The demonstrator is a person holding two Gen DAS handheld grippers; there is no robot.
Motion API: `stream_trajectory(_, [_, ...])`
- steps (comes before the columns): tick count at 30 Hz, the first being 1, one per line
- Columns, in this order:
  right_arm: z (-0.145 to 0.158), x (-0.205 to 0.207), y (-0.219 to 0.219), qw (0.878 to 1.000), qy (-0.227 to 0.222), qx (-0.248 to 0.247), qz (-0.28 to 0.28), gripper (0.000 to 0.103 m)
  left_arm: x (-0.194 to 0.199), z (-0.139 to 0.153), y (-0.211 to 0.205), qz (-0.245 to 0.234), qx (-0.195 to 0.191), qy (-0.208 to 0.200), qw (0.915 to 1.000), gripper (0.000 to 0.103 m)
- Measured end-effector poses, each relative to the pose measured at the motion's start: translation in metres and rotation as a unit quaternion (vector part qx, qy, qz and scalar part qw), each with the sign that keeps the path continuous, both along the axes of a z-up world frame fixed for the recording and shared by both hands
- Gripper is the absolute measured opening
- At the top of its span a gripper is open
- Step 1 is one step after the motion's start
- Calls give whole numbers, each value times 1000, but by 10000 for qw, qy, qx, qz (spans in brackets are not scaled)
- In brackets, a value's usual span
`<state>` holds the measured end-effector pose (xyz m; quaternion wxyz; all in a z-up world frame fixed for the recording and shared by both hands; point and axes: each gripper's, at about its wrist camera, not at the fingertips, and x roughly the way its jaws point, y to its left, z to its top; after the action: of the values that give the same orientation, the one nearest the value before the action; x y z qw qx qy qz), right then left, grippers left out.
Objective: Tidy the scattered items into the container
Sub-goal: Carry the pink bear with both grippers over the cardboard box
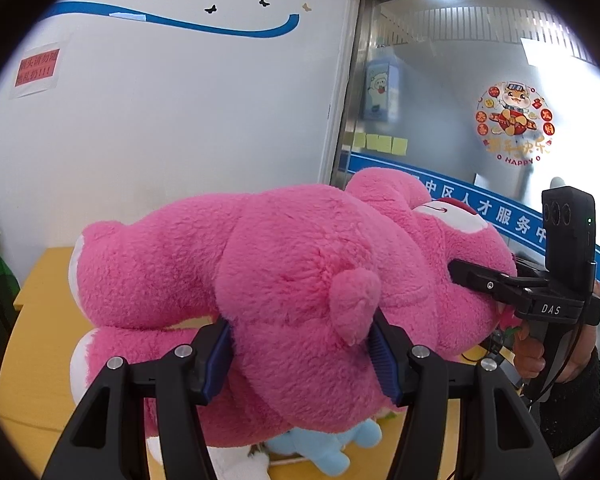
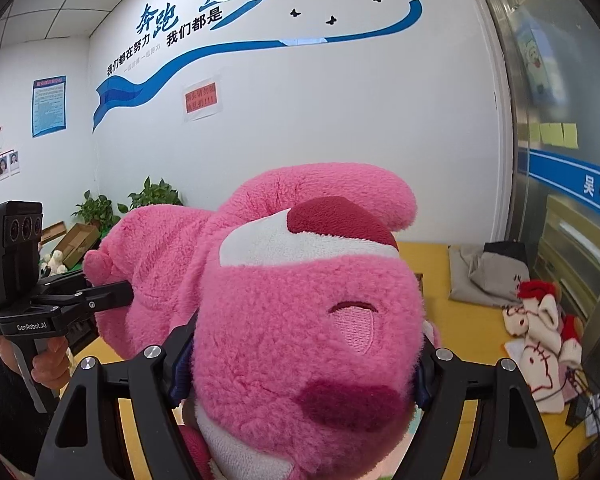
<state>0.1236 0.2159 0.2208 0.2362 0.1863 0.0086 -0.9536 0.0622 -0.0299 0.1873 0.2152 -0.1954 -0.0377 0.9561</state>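
Left gripper (image 1: 300, 354): jaws standing about half apart, blue pads (image 1: 216, 360) pressing into the rump of the pink plush bear (image 1: 300, 264), just beside its stubby tail; gripping it.
Right gripper (image 2: 300, 364): jaws spread wide, pads (image 2: 180, 368) squeezing either side of the bear's head, fur bulging over them; gripping it.
Hands: a person's hand (image 2: 50, 356) is wrapping the left gripper's handle; another hand (image 1: 530, 354), in a dark sleeve, is wrapping the right one's.
Bear: hanging stretched sideways between the two grippers, clear of the desk, head at the right gripper, legs and rump at the left.
Desk (image 2: 460, 320): yellow top, lying below the bear; a light blue plush toy (image 1: 324, 450) is resting on it under the bear's body.
Desk, far side: a grey cloth bag (image 2: 484, 276) and a white-and-red plush toy (image 2: 540, 332) are lying near the glass partition (image 1: 440, 92).
Room: white wall (image 2: 320, 120) with blue lettering and butterfly stickers, potted plants (image 2: 100, 208) in the corner.
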Motion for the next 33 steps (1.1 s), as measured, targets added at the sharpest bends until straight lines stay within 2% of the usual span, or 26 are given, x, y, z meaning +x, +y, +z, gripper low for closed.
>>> stream_trajectory(8, [45, -53, -10, 9997, 247, 25, -30, 84, -53, 39, -7, -12, 34, 224, 9997, 59])
stream_trajectory(18, [81, -106, -30, 9964, 673, 412, -318, 84, -109, 62, -9, 99, -33, 359, 9993, 59])
stream_trajectory(33, [75, -195, -32, 9979, 465, 262, -375, 84, -183, 58, -13, 111, 43, 372, 9992, 59])
